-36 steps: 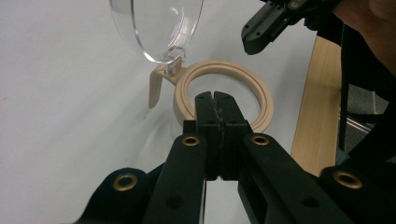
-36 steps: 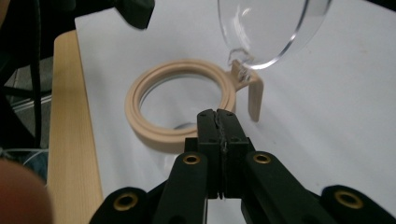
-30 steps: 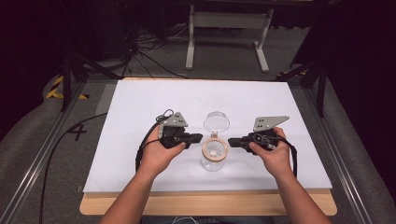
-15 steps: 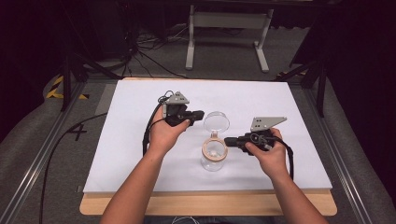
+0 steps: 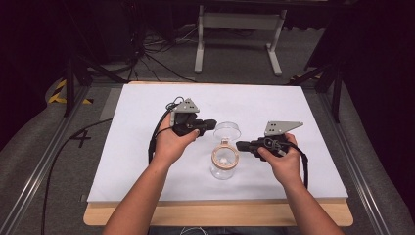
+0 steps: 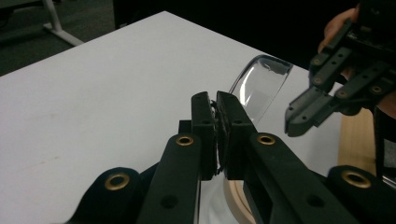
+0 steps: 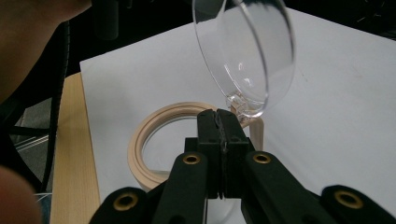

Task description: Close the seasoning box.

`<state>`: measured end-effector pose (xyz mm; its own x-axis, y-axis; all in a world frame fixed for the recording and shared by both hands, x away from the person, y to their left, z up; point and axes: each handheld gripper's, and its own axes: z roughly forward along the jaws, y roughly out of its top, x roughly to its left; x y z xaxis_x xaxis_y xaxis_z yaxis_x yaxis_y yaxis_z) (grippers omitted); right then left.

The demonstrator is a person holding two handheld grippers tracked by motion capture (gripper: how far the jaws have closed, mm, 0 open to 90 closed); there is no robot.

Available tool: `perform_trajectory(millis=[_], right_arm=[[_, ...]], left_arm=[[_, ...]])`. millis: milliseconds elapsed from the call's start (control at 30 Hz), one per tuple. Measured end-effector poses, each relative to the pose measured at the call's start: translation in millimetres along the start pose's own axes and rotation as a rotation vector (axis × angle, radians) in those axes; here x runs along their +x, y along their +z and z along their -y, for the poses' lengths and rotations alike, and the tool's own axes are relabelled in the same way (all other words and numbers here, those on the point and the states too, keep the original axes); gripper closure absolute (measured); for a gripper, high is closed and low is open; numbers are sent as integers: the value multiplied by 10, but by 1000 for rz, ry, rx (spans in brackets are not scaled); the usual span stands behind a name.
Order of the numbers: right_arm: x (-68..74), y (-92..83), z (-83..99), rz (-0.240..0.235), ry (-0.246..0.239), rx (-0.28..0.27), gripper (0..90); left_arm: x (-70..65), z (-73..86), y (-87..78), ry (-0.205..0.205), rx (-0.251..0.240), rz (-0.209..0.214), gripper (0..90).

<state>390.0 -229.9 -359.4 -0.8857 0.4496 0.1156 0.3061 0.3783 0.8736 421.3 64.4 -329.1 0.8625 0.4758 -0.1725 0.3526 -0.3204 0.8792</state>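
Observation:
A clear glass jar [image 5: 223, 170] with a tan rim ring [image 5: 215, 157] stands mid-table, its hinged clear lid [image 5: 228, 129] tipped up at the far side. My left gripper [image 5: 211, 123] is shut just left of the lid, with its tips level with the lid's edge. In the left gripper view its jaws [image 6: 216, 100] are closed with the lid [image 6: 259, 88] right behind them; whether they touch it I cannot tell. My right gripper [image 5: 240, 145] is shut at the rim's right side. In the right gripper view its tips [image 7: 218, 114] sit over the rim ring [image 7: 140, 140], by the lid's [image 7: 243, 51] hinge.
The jar stands on a white board [image 5: 142, 161] laid over a wooden tabletop [image 5: 220, 214]. Behind the table are a metal stand [image 5: 240, 29] and floor cables [image 5: 147, 54]. Metal rails run along both sides of the table.
My left gripper has moved from the jar's left rim up and away to beside the raised lid. The right gripper and the jar have stayed put.

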Motion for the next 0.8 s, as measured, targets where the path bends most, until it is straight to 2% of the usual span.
perform_trajectory(millis=[100,200,367,467,633,667,800], right_arm=[[4,-13,0,1,0,0,900],[3,-28,7,-3,3,7,900],[2,-41,24,-15,7,24,900],[10,-64,25,-22,15,40,900],[30,-91,23,-37,23,81,900],[35,-95,23,-40,27,91,900],[72,-102,25,-48,21,129,900]], left_arm=[[-60,22,-41,23,22,7,873],[-97,41,-78,41,29,-6,867],[-135,105,-158,32,46,-5,856],[-161,160,-210,39,76,-24,847],[-182,233,-262,51,160,-44,846],[-179,250,-277,52,189,-43,845],[-162,312,-312,39,242,-51,834]])
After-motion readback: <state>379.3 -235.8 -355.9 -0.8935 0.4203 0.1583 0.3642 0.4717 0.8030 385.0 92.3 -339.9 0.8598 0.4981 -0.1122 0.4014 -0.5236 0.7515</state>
